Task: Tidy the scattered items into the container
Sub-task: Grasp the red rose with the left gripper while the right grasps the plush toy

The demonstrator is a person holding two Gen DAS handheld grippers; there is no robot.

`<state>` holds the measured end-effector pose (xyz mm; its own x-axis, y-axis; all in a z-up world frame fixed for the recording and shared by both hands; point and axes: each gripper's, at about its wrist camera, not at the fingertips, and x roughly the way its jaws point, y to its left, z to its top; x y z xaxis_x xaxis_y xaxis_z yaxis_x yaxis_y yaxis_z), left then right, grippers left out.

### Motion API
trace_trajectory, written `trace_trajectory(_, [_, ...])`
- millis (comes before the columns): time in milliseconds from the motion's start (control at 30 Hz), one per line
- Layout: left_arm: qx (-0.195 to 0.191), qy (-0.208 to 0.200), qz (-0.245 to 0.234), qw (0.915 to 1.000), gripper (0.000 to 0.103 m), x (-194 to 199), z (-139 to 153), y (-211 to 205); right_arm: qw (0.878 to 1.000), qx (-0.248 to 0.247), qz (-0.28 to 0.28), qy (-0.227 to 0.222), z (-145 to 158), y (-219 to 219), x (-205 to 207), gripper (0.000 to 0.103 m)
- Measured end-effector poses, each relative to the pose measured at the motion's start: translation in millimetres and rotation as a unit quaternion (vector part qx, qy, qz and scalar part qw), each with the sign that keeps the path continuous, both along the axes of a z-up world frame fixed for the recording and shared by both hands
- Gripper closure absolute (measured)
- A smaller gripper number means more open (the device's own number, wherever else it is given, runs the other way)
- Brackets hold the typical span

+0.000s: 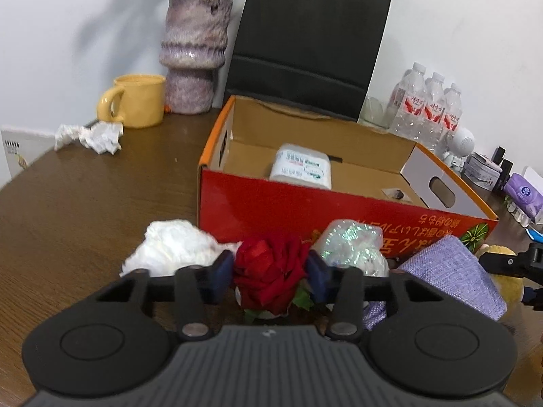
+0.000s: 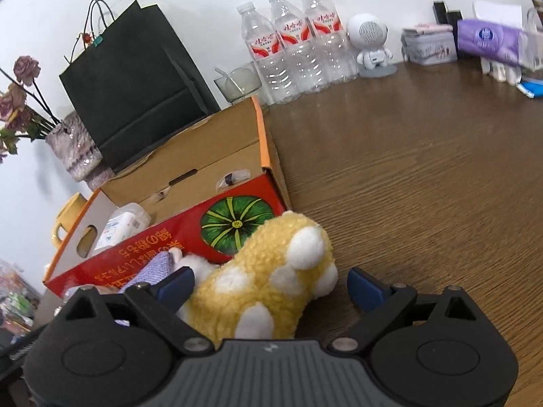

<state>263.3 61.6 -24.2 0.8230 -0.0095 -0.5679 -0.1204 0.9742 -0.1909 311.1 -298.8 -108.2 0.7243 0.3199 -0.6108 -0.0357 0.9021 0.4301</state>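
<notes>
Left wrist view: we pinch the red rose (image 1: 268,271) in narrowed jaws, right jaws gape around the plush toy (image 2: 268,291); next, lift into the box (image 1: 339,210).

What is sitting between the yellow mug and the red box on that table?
Nothing: in the left wrist view, only bare brown tabletop separates the yellow mug from the red box.

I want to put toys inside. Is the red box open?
Open. The red box has no lid on top, and a white packet shows inside.
</notes>
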Motion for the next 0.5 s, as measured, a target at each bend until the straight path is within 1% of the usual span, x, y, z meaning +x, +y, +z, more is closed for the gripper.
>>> trace_trajectory(33, [0.0,-0.002,0.0,1.0,0.064,-1.2,-0.2,0.6,1.0,0.01,0.004,-0.002,0.1,-1.5,-0.9,0.02])
trace_trajectory(100, [-0.006,-0.006,-0.001,1.0,0.066,-3.4,0.3,2.7,1.0,0.023,0.002,-0.005,0.5,-5.6,-3.3,0.026])
trace_trajectory(167, [-0.015,-0.007,-0.004,0.9999,0.067,-4.9,0.3,4.5,0.999,0.033,-0.004,-0.012,1.0,-10.4,-6.8,0.039])
trace_trajectory(233, [-0.019,-0.008,-0.004,0.9998,0.067,-6.2,0.3,5.5,0.999,0.042,-0.009,-0.021,2.6,-15.5,-9.8,0.046])
trace_trajectory(367, [-0.026,-0.013,-0.005,0.9996,0.068,-9.0,2.4,6.4,0.998,0.044,-0.011,-0.037,5.6,-18.8,-13.1,0.053])
trace_trajectory(500, [-0.034,-0.027,-0.005,0.9991,0.069,-15.4,7.5,9.1,0.997,0.057,-0.013,-0.045,7.4,-23.4,-14.7,0.055])
